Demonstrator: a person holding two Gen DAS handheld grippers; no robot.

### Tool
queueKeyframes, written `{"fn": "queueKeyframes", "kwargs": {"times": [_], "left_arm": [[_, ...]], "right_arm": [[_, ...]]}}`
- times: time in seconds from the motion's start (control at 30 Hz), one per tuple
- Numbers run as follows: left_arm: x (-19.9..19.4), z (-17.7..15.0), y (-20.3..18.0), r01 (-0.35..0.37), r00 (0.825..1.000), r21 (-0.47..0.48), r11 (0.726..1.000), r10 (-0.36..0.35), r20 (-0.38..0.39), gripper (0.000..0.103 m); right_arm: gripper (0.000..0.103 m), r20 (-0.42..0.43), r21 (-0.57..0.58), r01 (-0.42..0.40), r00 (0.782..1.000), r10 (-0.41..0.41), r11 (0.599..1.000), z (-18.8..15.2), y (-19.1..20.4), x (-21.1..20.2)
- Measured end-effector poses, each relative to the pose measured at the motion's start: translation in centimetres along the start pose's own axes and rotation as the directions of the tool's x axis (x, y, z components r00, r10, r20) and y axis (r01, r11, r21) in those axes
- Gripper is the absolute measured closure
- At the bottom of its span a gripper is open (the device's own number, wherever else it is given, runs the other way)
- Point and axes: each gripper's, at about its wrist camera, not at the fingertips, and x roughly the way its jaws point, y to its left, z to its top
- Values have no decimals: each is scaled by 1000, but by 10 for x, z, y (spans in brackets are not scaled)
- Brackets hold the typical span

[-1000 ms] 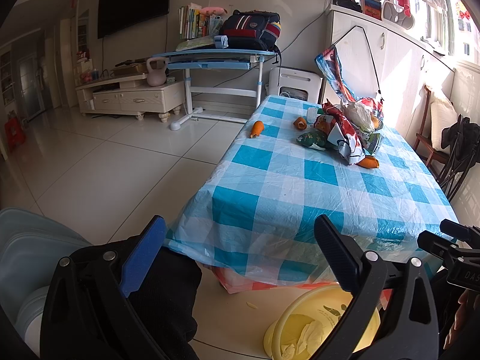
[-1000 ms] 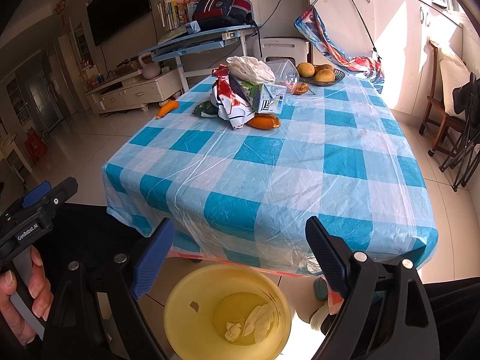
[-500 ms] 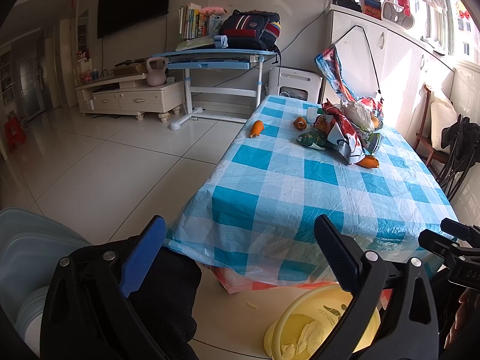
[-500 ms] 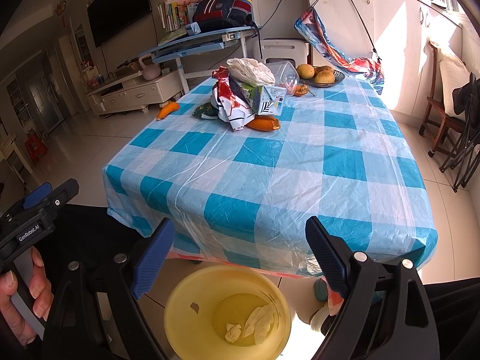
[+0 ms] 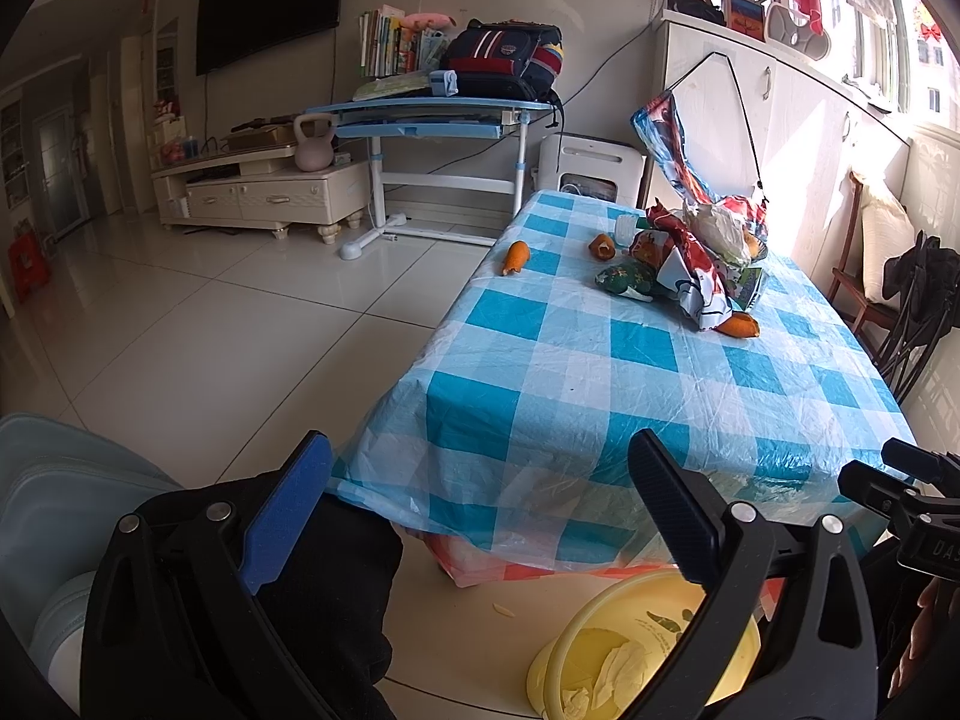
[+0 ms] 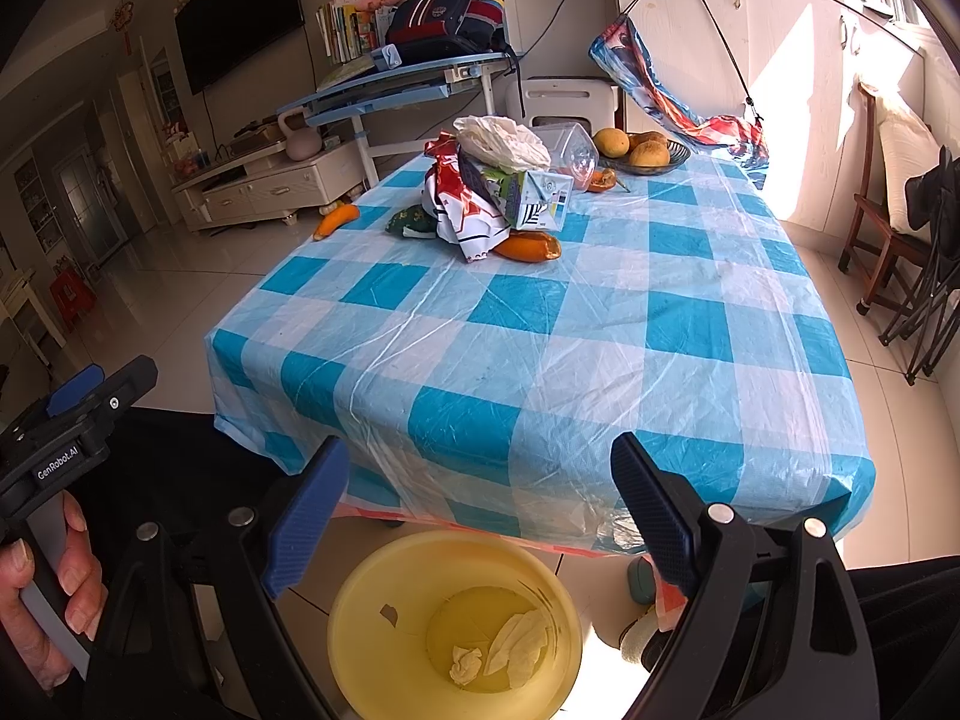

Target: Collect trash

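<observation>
A pile of trash lies at the far end of the blue checked table [image 6: 540, 348]: a red and white wrapper [image 6: 462, 210], a carton [image 6: 534, 201], a white plastic bag [image 6: 501, 141] and an orange peel [image 6: 528, 247]. Another peel [image 6: 336, 221] sits at the table's left edge. On the floor under the near edge stands a yellow bin [image 6: 360, 588] with crumpled tissues [image 6: 510, 642] inside. My right gripper [image 6: 480, 450] hangs open and empty above the bin. My left gripper [image 5: 480, 444] is open and empty too, short of the table's near left corner, with the wrapper pile [image 5: 690, 270] far ahead.
A bowl of fruit [image 6: 651, 153] and a clear plastic container [image 6: 567, 147] stand behind the pile. A wooden chair [image 6: 888, 228] is at the right, a blue desk [image 6: 390, 90] with a backpack at the back. A hand [image 6: 48, 588] holds the left gripper's handle.
</observation>
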Motion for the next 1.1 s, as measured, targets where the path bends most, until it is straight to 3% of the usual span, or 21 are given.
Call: {"fn": "queueKeyframes", "kwargs": {"times": [0.6, 0.8, 1.1], "left_arm": [[0, 6, 3, 11, 1000, -5, 1000, -11, 2, 7], [8, 46, 15, 44, 998, -9, 999, -43, 50, 7], [76, 107, 6, 70, 997, 21, 997, -70, 35, 7]], "right_arm": [[18, 4, 15, -29, 1000, 29, 999, 2, 1, -1], [18, 3, -6, -37, 999, 37, 999, 21, -7, -2], [18, -69, 1, -47, 997, 47, 999, 66, -46, 36]]}}
